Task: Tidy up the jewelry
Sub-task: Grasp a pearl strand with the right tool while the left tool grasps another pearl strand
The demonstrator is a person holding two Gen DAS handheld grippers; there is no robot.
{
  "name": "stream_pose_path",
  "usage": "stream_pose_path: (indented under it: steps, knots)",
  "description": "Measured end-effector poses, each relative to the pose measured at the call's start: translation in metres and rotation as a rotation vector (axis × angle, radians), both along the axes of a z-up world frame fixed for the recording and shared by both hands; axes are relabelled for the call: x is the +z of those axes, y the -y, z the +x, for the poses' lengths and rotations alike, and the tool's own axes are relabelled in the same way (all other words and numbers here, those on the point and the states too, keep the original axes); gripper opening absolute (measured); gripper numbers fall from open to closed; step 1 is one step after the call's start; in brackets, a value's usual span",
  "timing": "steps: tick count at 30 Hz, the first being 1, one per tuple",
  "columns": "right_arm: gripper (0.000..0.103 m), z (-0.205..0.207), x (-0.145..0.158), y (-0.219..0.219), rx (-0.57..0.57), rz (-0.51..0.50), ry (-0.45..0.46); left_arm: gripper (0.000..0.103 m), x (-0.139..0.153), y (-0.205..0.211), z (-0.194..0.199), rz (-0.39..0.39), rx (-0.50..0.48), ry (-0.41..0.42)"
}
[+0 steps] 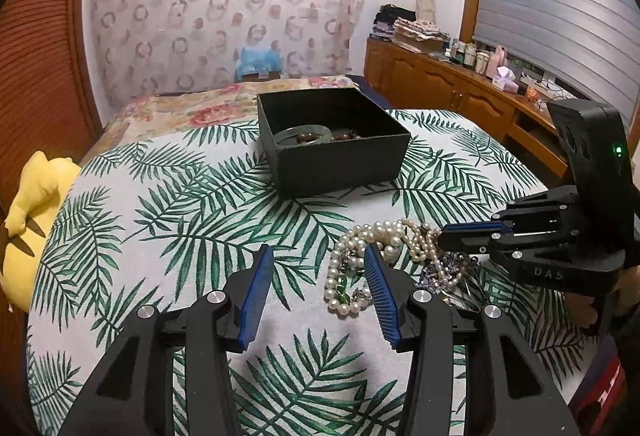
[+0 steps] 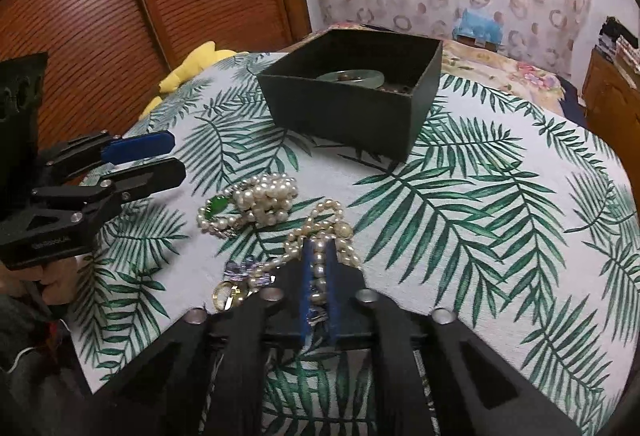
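A heap of pearl necklaces (image 1: 384,256) lies on the palm-leaf cloth, with a green-stone pearl bracelet (image 2: 224,212) and purple beads (image 2: 244,268) among it. My right gripper (image 2: 319,256) is shut on a pearl strand (image 2: 318,272) that runs between its blue pads; in the left wrist view it (image 1: 444,236) reaches into the heap from the right. My left gripper (image 1: 318,256) is open and empty, just left of the heap; it shows at the left of the right wrist view (image 2: 176,160). A black box (image 1: 332,140) beyond holds a jade bangle (image 2: 352,78) and brown beads.
A yellow plush toy (image 1: 32,212) lies at the bed's left edge. A wooden louvred door (image 2: 120,4) stands at the left and a wooden sideboard (image 1: 460,84) with bottles at the right. A gold ring (image 2: 224,294) lies by the heap.
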State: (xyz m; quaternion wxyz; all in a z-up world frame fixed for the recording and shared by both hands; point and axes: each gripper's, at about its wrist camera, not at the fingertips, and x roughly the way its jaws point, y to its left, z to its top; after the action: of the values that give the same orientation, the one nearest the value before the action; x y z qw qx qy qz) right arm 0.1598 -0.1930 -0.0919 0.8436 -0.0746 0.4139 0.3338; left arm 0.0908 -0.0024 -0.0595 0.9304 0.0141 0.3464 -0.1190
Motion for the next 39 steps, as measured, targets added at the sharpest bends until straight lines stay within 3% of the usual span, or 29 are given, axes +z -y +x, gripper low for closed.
stream_pose_path:
  steps: [8,18,32,33,38,39]
  knots:
    - [0.006,-0.002,0.028,0.026,-0.049,0.058,0.069,0.045,-0.004,0.004,0.001,0.0,-0.014,-0.016]
    - [0.006,-0.007,0.058,0.049,-0.108,0.062,0.173,0.045,-0.005,0.014,0.006,-0.021,-0.057,-0.037]
    - [0.006,-0.014,0.075,0.047,-0.106,0.088,0.214,0.044,-0.016,0.046,0.03,0.061,-0.139,-0.073]
    - [0.006,-0.015,0.076,0.046,-0.106,0.087,0.217,0.042,-0.017,0.048,0.032,0.069,-0.142,-0.074]
    - [0.006,-0.018,0.088,0.046,-0.1,0.109,0.239,0.01,-0.018,0.051,0.039,0.082,-0.162,-0.077]
    - [0.006,-0.019,0.092,0.046,-0.098,0.111,0.246,0.007,-0.017,0.051,0.04,0.077,-0.164,-0.075]
